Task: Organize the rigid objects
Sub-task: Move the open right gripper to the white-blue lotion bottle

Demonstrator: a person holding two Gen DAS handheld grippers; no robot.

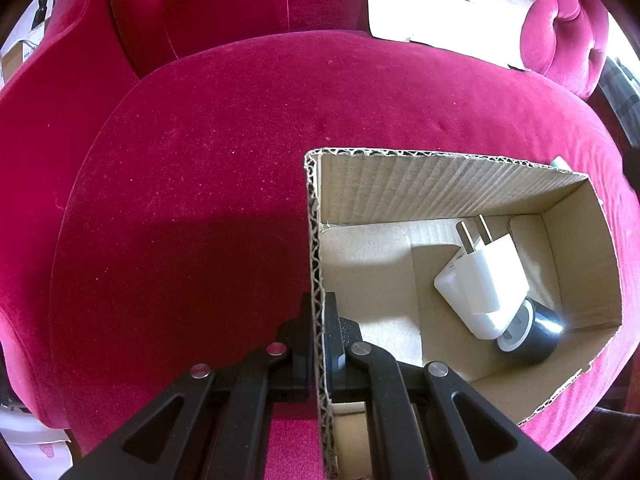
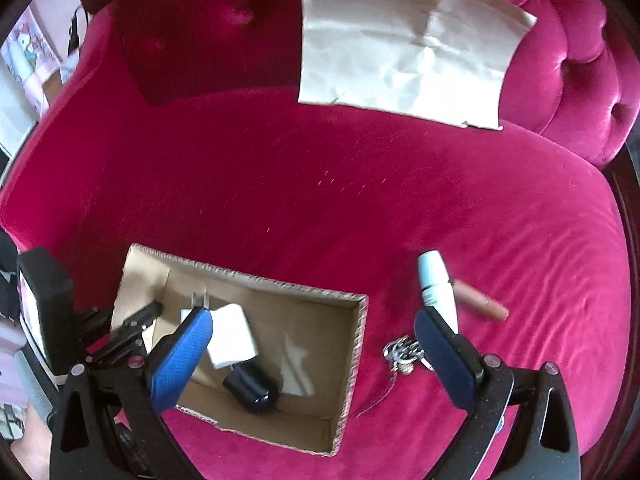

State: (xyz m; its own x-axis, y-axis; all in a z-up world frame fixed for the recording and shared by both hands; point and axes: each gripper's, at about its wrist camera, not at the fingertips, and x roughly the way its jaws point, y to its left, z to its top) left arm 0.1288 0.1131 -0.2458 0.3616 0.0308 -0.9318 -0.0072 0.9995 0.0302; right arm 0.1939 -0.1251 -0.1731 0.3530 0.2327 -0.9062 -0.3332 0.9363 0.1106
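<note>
- Cardboard box (image 2: 256, 292), open-topped and corrugated, sits on the crimson velvet sofa seat (image 2: 360, 200); the left gripper (image 1: 319, 320) is clamped on the box's left wall, one finger outside and one inside.
- Keep that clamp steady, so the box does not slide on the soft seat while items drop in.
- Already inside the box: a white plastic plug adapter (image 1: 484, 280) with two metal pins, resting against a short black cylinder (image 1: 532, 336) at the right end.
- The right gripper (image 2: 312, 344) hangs above the seat with its blue-padded jaws spread fully and nothing between them.
- Items not yet boxed lie on the seat just right of the box: a pale blue and white tube (image 2: 434, 284), a tan cylindrical stick (image 2: 480, 300) touching or just beside it, and a small metal key ring (image 2: 402, 354) nearer the camera.
- Judged next step: pick one of these three.
- Take the tube across its width, with the jaws straddling it square, to avoid rolling it into the tan stick.
- The key ring lies flat and small; press the pads into the velvet on both sides before closing.
- Release each item over the free floor at the box's middle, clear of the adapter.
- A creased sheet of beige paper (image 2: 404, 40) lies at the far back of the sofa, well apart; leave it.
</note>
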